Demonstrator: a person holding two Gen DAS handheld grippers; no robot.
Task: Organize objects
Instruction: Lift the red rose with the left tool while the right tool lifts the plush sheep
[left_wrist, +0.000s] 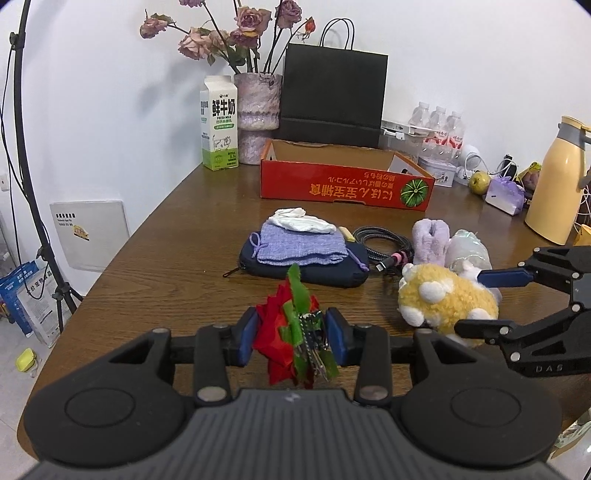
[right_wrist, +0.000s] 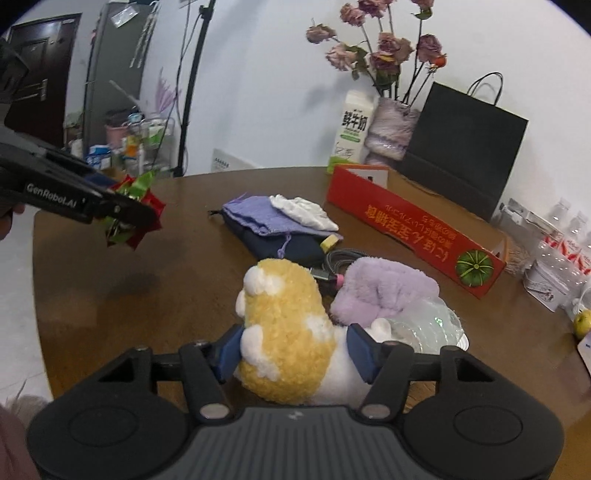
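Starting at the left, the left gripper pinches a red and green fabric ornament with a bunch of keys hanging from it, held clear of the desk. It looks light and floppy; the cloth crushes easily, so a pinch near the metal keys is likely firmer than one on the petals.

Next along, mid-desk, a lilac knitted pouch and a white crumpled cloth lie on a dark zipped case, with a coiled cable just beside them. Behind stands the red cardboard box, open at the top, probably where things are to go.

Further right, the right gripper has its blue pads against both flanks of a yellow plush toy, which rests on the desk touching a purple plush item. The toy is soft, light and springy, so gripping its middle, as here, should squeeze it without harm; whether the hold is firm I cannot tell.
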